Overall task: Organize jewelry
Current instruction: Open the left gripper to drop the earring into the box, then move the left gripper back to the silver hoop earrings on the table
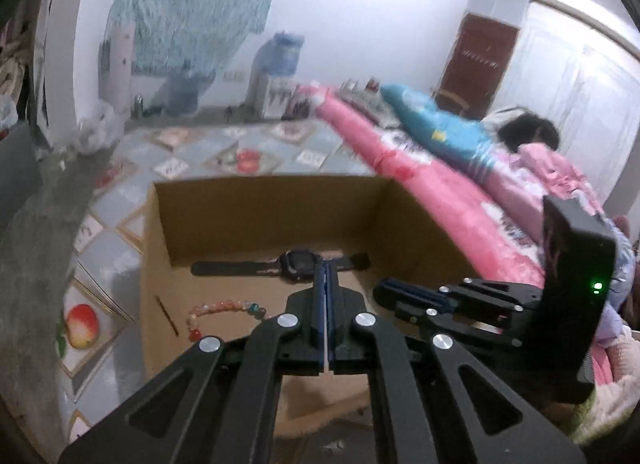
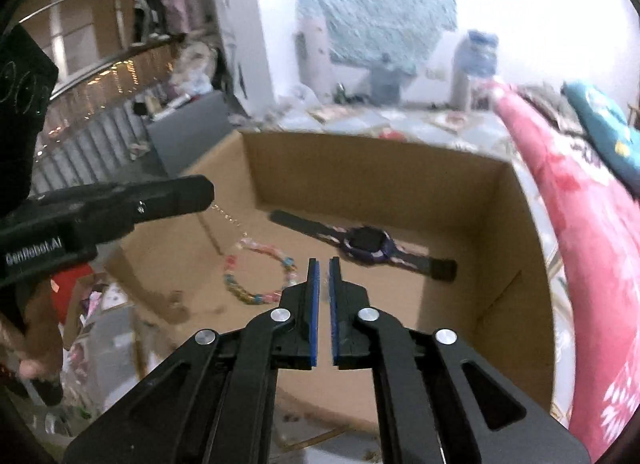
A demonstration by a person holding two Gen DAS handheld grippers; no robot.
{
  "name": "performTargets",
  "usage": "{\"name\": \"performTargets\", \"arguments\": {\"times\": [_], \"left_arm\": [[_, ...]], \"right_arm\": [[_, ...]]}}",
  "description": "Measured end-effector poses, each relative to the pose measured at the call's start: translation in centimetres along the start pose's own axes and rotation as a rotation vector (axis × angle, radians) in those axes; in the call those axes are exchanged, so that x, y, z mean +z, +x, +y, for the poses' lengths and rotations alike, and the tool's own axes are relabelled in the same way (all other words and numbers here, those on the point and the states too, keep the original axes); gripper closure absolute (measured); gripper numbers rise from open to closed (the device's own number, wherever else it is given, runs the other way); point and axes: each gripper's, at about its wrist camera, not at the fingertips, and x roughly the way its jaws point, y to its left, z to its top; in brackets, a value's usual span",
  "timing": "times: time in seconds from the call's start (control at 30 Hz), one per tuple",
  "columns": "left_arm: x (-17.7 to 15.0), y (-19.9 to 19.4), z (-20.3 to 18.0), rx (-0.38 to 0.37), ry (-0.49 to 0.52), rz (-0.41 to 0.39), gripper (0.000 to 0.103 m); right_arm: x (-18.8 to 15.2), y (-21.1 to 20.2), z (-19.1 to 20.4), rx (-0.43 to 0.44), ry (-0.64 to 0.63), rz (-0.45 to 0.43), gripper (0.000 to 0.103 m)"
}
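Nearest, the left tongs (image 1: 326, 264) are pressed together; in the right wrist view a thin chain runs from their tip to the bead bracelet (image 2: 260, 276), so they seem to pinch it. The right tongs (image 2: 324, 262) stand slightly spread, gripping nothing, above the cardboard box (image 2: 360, 155). Farther in, the watch (image 2: 366, 248) lies flat on the box floor, right of the beads. A jerk could snap the fine chain or let it slip and tangle.

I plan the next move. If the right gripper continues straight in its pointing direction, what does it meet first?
Probably the watch: the right gripper points over the cardboard box floor, with the watch just beyond its fingertips, slightly right. Depth is unclear; it may reach the box floor first.
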Motion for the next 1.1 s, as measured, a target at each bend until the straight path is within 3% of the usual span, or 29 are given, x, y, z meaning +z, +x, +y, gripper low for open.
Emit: {"name": "performTargets", "arguments": {"times": [0.03, 0.1, 0.17, 0.23, 0.33, 0.73, 0.8, 0.93, 1.1], "left_arm": [[0.1, 0.9, 0.0, 0.0, -0.01, 0.018, 0.102], [0.2, 1.8, 0.0, 0.005, -0.026, 0.044, 0.099], [0.2, 2.1, -0.3, 0.024, -0.032, 0.055, 0.086], [0.2, 1.9, -0.4, 0.048, -0.032, 0.045, 0.066], [0.1, 1.3, -0.6, 0.097, -0.034, 0.027, 0.049], [-1.3, -4.2, -3.7, 0.132, -0.015, -0.094, 0.006], [-1.7, -5.1, -4.2, 0.131, -0.014, -0.104, 0.006], [-3.4, -6.6, -4.6, 0.145, -0.014, -0.084, 0.006], [-7.1, -7.5, -3.9, 0.205, -0.029, 0.006, 0.006]], "right_arm": [[0.0, 0.7, -0.6, -0.009, 0.021, 0.012, 0.097], [-0.4, 0.7, -1.5, 0.009, 0.054, 0.018, 0.084], [-0.5, 0.1, -2.0, 0.021, 0.068, -0.006, 0.077], [-0.5, -0.4, -2.4, 0.023, 0.064, -0.031, 0.068], [-0.7, -1.8, -2.7, 0.036, 0.076, -0.07, 0.058], [-1.4, -7.3, -1.7, 0.023, 0.051, -0.199, 0.015], [-1.9, -8.5, -1.3, 0.001, 0.041, -0.228, 0.008], [-3.3, -9.9, -0.9, -0.044, 0.007, -0.233, 0.008], [-7.2, -10.4, -1.4, -0.054, 0.007, -0.155, 0.008]]}}
